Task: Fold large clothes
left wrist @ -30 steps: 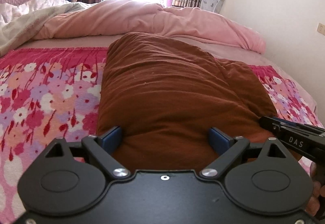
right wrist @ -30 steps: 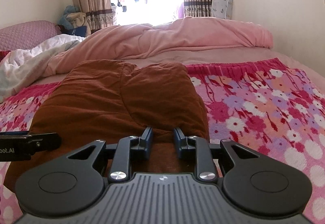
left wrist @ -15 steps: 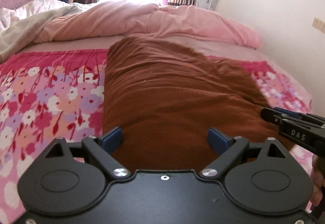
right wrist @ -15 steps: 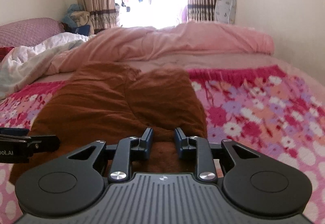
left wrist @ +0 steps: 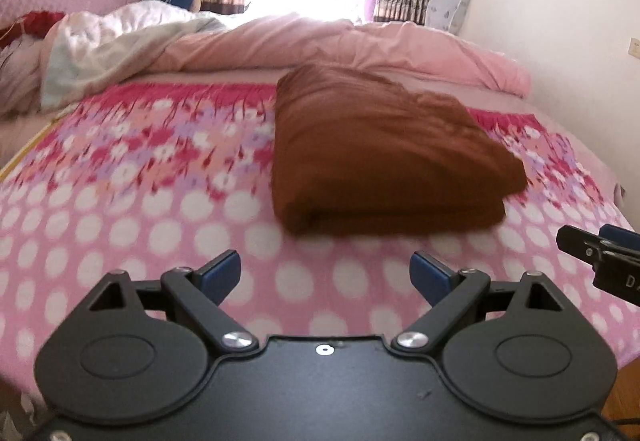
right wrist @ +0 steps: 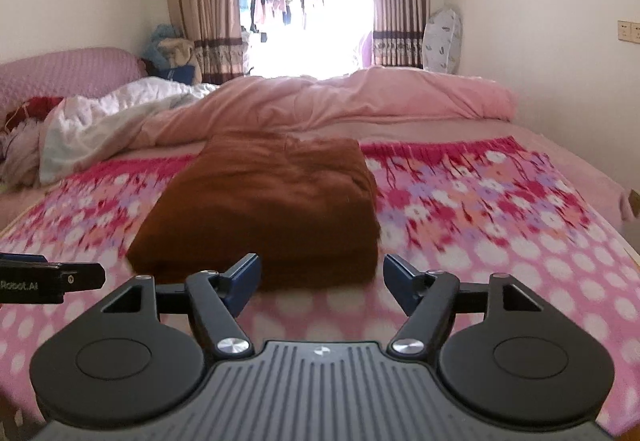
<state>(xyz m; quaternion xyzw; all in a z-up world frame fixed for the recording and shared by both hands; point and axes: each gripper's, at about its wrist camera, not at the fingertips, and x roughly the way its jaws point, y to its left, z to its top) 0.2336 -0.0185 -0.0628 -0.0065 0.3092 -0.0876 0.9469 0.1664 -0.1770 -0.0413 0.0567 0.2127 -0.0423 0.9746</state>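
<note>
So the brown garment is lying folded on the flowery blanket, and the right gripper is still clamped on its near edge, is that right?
Not quite. The brown garment does lie folded on the flowery blanket, but the right gripper has just opened; its jaws stand wide with nothing between them, clear of the cloth, as the right wrist view shows.

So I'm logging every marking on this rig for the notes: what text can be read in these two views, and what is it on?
"Robot.AI" on the side of the left hand-held gripper, seen at the left edge of the right wrist view; any letters before it are cut off.
"D" plus part of a second letter on the side of the right hand-held gripper, cut off by the left wrist view's edge.
Nothing else readable; the wall socket shows no legible marking.
</note>
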